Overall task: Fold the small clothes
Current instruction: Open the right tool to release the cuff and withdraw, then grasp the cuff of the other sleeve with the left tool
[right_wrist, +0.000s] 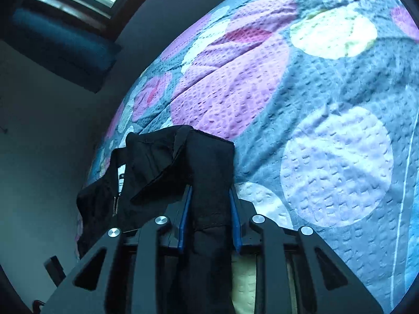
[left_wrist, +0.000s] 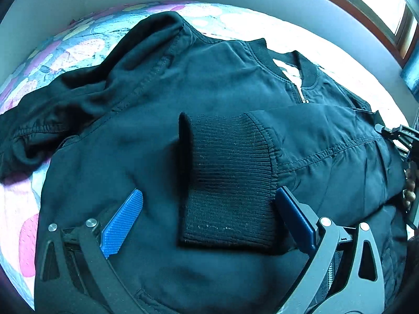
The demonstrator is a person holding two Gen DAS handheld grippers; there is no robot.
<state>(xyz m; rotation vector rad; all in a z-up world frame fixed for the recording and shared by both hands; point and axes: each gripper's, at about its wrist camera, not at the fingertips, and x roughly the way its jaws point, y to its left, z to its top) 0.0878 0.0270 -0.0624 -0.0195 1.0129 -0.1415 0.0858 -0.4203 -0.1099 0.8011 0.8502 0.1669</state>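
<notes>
- The black jacket point(left_wrist: 209, 99) lies spread on the bed's patterned quilt point(right_wrist: 327, 104), one sleeve folded across its chest
- The left hand-held gripper point(left_wrist: 209, 204) stands spread, its blue fingers point(left_wrist: 123, 225) either side of the jacket's ribbed cuff point(left_wrist: 230, 183), apart from it
- The right hand-held gripper point(right_wrist: 209, 206) pinches a bunch of jacket fabric; which part is hard to tell
- The jacket's lower hem is cut off

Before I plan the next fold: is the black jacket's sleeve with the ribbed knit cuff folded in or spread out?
Folded in: the ribbed knit cuff lies across the black jacket front, between the open left gripper fingers.
</notes>
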